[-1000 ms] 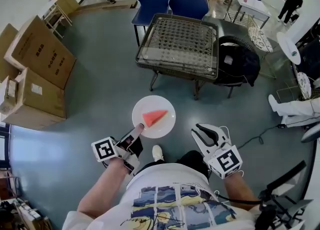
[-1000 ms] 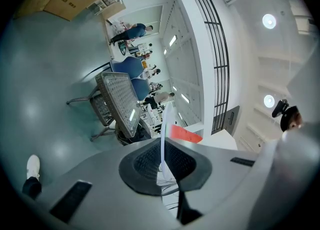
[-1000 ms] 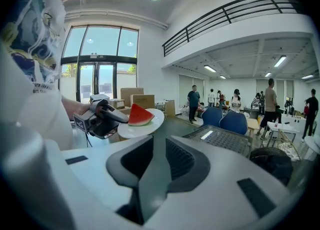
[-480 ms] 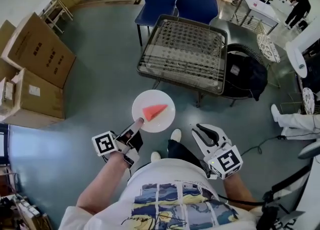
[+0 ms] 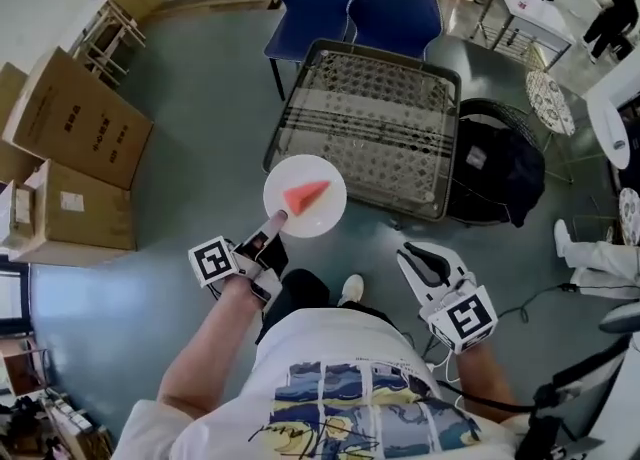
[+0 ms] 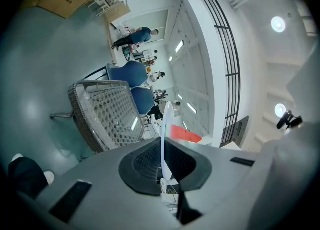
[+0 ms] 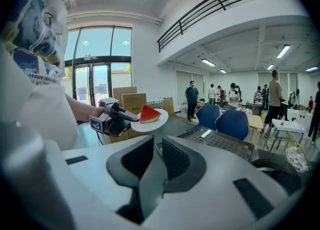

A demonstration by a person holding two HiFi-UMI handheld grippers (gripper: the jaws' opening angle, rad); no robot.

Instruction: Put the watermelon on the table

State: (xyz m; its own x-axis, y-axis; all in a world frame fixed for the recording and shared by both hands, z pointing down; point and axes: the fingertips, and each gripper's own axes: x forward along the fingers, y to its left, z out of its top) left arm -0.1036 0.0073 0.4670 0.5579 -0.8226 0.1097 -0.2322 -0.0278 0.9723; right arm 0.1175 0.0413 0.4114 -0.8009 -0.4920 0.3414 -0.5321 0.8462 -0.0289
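Watermelon point(image 5: 306, 194) on plate point(image 5: 327, 214) — clamped in left hand-held gripper point(image 5: 277, 218), near table point(image 5: 380, 108) (right one point(image 5: 415, 256) agape)

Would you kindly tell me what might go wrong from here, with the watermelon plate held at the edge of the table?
1. The left tongs pinch the plate only at its rim, so it may tip and let the watermelon slide off.
2. The plate hangs over the near corner of the table. Set down there, it could catch the wicker rim or end up overhanging the edge.
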